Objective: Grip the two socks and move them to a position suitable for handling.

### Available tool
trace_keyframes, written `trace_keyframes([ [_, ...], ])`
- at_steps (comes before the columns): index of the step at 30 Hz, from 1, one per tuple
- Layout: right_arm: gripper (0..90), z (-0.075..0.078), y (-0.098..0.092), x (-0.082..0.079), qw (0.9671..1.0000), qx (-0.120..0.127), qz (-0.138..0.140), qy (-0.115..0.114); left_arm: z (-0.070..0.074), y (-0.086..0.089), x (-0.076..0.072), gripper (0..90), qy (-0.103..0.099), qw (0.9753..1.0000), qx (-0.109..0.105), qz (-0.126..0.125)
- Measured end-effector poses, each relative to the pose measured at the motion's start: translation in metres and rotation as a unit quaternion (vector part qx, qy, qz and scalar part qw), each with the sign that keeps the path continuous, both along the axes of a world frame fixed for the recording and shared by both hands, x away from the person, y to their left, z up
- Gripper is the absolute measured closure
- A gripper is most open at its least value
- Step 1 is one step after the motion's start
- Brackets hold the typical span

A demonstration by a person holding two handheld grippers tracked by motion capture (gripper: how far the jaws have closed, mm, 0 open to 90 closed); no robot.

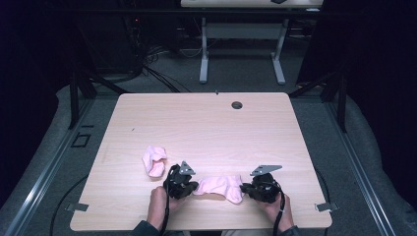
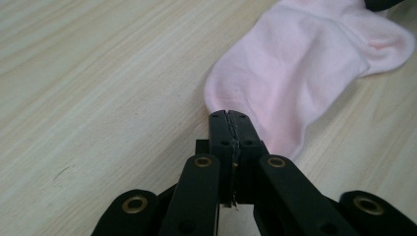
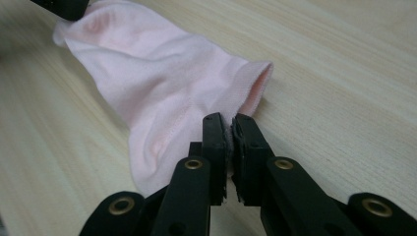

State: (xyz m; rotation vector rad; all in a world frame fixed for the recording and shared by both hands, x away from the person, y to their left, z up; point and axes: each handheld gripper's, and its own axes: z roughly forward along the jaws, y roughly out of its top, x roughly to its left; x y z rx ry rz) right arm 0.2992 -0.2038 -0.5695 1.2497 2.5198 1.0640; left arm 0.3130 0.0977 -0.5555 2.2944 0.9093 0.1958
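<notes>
A pink sock (image 1: 220, 185) lies flat near the table's front edge, stretched between my two grippers. My left gripper (image 1: 194, 187) is shut on its toe end; in the left gripper view the jaws (image 2: 229, 116) meet at the rounded edge of the sock (image 2: 305, 69). On the sock's other end, my right gripper (image 1: 245, 187) is shut; in the right gripper view its jaws (image 3: 229, 120) pinch the fabric just below the open cuff (image 3: 255, 83). A second pink sock (image 1: 155, 161) lies crumpled to the left, apart from both grippers.
The light wooden table (image 1: 206, 123) has a round cable hole (image 1: 237, 104) near its far edge. Another desk's legs (image 1: 204, 54) stand on the floor beyond. Dark frame posts (image 1: 74, 88) flank the table.
</notes>
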Motion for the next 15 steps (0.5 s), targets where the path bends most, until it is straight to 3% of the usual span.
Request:
trace_keyframes([
  [8,85.0,0.026,-0.004,-0.006,0.9994,0.019,0.028,0.006,0.017,0.024,-0.013,90.0,0.006,0.9990,-0.043,0.012],
  [15,84.6,0.031,0.002,-0.005,0.9978,0.007,0.059,0.031,0.011,0.032,-0.029,90.0,0.033,0.9983,-0.047,0.015],
])
